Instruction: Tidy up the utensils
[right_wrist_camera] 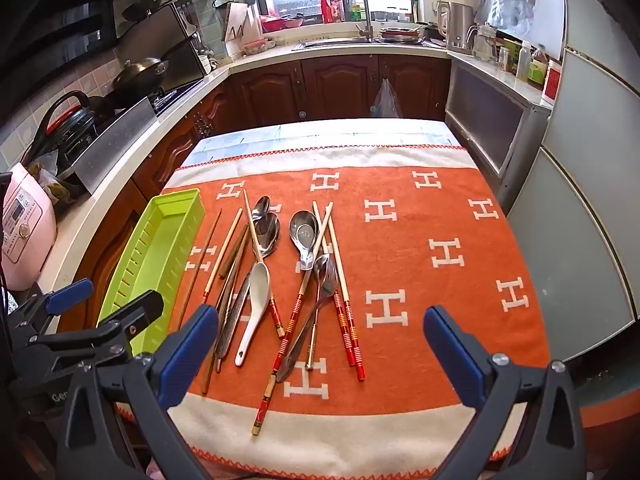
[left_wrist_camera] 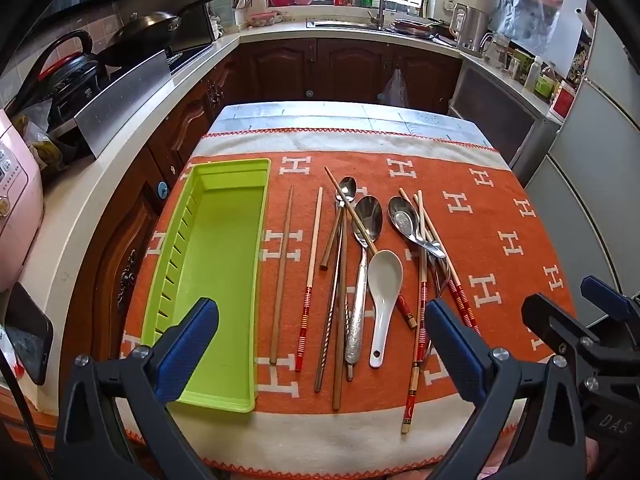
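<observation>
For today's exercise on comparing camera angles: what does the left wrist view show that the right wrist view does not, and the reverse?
Only the left wrist view: the green tray's near end and a dark phone at the counter edge.
Only the right wrist view: the fork's tines and the cloth's near right corner.
Both: white ceramic spoon, metal spoons, scattered chopsticks, and each open tool, left and right.

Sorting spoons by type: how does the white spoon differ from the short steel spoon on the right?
The white spoon is opaque ceramic-looking; the steel spoon is shiny metal. The white spoon's bowl points toward the far edge on bare cloth; the steel spoon lies diagonally, crossing chopsticks. The white handle has a hole. Both lie bowl-up and untouched.
</observation>
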`<control>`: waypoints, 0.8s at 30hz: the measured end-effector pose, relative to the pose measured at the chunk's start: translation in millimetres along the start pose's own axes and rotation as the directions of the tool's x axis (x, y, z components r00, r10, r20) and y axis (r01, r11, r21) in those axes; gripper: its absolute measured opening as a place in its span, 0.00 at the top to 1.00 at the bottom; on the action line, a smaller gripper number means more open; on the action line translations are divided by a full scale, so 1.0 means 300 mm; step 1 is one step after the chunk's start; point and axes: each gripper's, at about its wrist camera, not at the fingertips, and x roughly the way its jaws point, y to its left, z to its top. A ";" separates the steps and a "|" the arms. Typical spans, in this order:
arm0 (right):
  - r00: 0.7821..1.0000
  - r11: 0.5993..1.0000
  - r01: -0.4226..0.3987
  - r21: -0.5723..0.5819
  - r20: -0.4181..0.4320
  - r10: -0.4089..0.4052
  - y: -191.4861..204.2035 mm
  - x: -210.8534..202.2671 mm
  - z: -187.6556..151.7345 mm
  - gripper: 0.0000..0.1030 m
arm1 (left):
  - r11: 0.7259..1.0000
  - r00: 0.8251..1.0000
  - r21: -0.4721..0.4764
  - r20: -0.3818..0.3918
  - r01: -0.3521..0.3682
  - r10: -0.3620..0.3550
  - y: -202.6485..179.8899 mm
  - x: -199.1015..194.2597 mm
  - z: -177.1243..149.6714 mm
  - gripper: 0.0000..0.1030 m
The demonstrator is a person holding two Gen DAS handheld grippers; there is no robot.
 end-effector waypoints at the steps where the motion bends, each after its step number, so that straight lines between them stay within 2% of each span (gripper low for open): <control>1: 1.000 1.000 -0.001 0.001 0.000 0.001 -0.002 0.000 0.000 0.01 | 1.000 1.000 -0.003 -0.003 0.004 -0.004 0.000 0.003 -0.001 0.02; 14: 1.000 1.000 0.006 0.006 -0.014 -0.006 -0.009 0.023 -0.004 0.01 | 1.000 0.999 -0.010 -0.033 0.006 -0.006 -0.002 0.019 -0.001 0.01; 20: 1.000 1.000 0.005 0.004 -0.022 -0.005 -0.010 0.025 -0.006 0.01 | 0.998 0.998 0.020 -0.045 -0.054 0.054 -0.019 0.029 -0.011 0.01; 24: 1.000 1.000 0.007 0.003 -0.020 -0.007 -0.008 0.020 -0.006 0.01 | 0.999 0.998 0.011 -0.053 -0.035 0.035 -0.008 0.028 -0.012 0.01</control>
